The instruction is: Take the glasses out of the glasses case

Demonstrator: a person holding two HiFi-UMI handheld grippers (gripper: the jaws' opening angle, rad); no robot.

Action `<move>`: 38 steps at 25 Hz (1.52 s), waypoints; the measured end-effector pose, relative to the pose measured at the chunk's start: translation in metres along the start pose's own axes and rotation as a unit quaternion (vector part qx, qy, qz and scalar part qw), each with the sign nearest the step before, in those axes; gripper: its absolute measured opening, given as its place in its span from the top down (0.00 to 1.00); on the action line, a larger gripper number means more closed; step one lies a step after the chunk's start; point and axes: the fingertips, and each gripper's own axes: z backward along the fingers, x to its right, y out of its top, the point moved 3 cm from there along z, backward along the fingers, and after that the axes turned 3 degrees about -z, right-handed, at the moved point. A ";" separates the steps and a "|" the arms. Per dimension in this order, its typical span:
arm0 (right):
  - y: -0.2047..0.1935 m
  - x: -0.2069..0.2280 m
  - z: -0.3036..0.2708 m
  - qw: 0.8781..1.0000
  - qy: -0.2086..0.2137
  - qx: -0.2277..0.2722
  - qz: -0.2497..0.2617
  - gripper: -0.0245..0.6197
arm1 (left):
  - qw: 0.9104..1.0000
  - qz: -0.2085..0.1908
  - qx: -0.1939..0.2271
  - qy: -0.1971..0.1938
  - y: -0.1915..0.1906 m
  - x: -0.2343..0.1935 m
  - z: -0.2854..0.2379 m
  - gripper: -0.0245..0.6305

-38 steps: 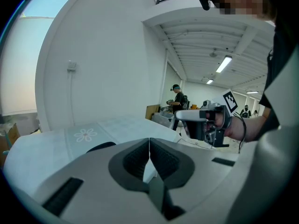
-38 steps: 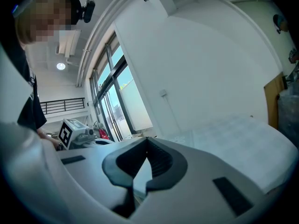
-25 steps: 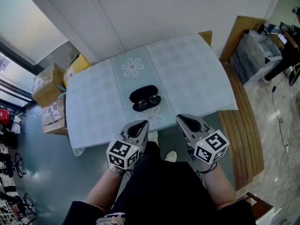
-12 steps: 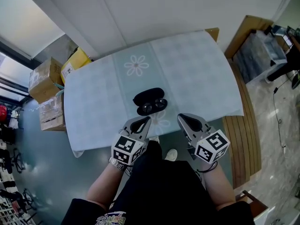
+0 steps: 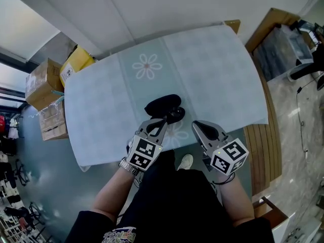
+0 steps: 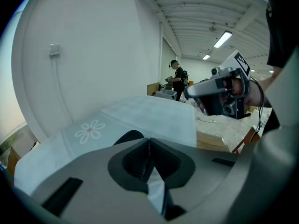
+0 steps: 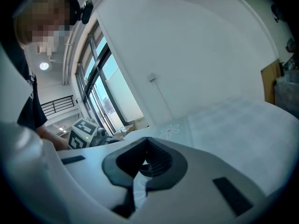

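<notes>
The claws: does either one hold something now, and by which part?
Nothing is held. The left claw is shut and empty, close to the glasses case; the right claw is shut and empty too.

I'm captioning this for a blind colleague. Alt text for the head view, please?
An open black glasses case lies on a table with a pale daisy-print cloth, seen from above. The left gripper, fingers together, points at the case's near side; the right gripper hovers at the table's near edge.
</notes>
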 end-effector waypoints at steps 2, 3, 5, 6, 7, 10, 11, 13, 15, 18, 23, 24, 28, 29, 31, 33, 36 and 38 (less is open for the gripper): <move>-0.003 0.005 -0.005 1.000 -0.004 -0.004 -0.006 0.93 | 1.000 -0.012 -0.020 -0.002 -0.007 -0.005 -0.010 0.92; -0.003 0.007 -0.007 1.000 -0.006 -0.006 -0.009 0.93 | 0.999 -0.018 -0.030 -0.003 -0.010 -0.007 -0.016 0.92; -0.005 0.011 -0.011 1.000 -0.010 -0.011 -0.014 0.93 | 0.998 -0.028 -0.049 -0.010 -0.016 -0.011 -0.026 0.92; -0.007 0.013 -0.014 1.000 -0.012 -0.013 -0.016 0.93 | 0.998 -0.032 -0.059 -0.015 -0.020 -0.013 -0.030 0.92; -0.009 0.013 -0.016 1.000 -0.012 -0.017 -0.019 0.93 | 0.997 -0.035 -0.068 -0.021 -0.024 -0.015 -0.035 0.91; -0.014 0.012 -0.022 0.999 -0.011 -0.027 -0.022 0.93 | 0.994 -0.045 -0.089 -0.036 -0.031 -0.016 -0.048 0.91; -0.016 0.013 -0.024 0.999 -0.011 -0.031 -0.025 0.93 | 0.993 -0.051 -0.095 -0.039 -0.033 -0.016 -0.052 0.91; -0.020 0.014 -0.026 0.999 -0.013 -0.039 -0.023 0.93 | 0.991 -0.064 -0.109 -0.043 -0.036 -0.017 -0.060 0.91; -0.022 0.015 -0.030 0.999 -0.019 -0.051 -0.003 0.93 | 0.988 -0.077 -0.121 -0.048 -0.039 -0.018 -0.067 0.90; -0.027 0.015 -0.037 0.996 -0.028 -0.071 0.041 0.93 | 0.985 -0.087 -0.137 -0.056 -0.044 -0.020 -0.076 0.80; -0.034 0.016 -0.042 0.996 -0.024 -0.078 0.030 0.93 | 0.980 -0.104 -0.158 -0.066 -0.050 -0.020 -0.087 0.80; -0.035 0.016 -0.042 0.996 -0.025 -0.077 0.026 0.93 | 0.978 -0.110 -0.163 -0.068 -0.052 -0.021 -0.089 0.80; -0.036 0.020 -0.042 0.997 -0.029 -0.071 0.011 0.93 | 0.971 -0.128 -0.187 -0.078 -0.057 -0.021 -0.096 0.80; -0.037 0.021 -0.041 0.997 -0.031 -0.070 0.007 0.93 | 0.970 -0.129 -0.192 -0.081 -0.058 -0.022 -0.098 0.81; -0.038 0.024 -0.040 0.997 -0.036 -0.068 0.001 0.93 | 0.968 -0.130 -0.198 -0.087 -0.059 -0.022 -0.100 0.81; -0.040 0.027 -0.039 0.997 -0.039 -0.067 -0.003 0.93 | 0.965 -0.133 -0.205 -0.094 -0.059 -0.021 -0.101 0.81; -0.042 0.029 -0.038 0.997 -0.042 -0.066 -0.009 0.93 | 0.961 -0.141 -0.213 -0.102 -0.060 -0.019 -0.104 0.84; -0.043 0.029 -0.038 0.997 -0.044 -0.064 -0.014 0.93 | 0.960 -0.144 -0.216 -0.103 -0.060 -0.018 -0.104 0.86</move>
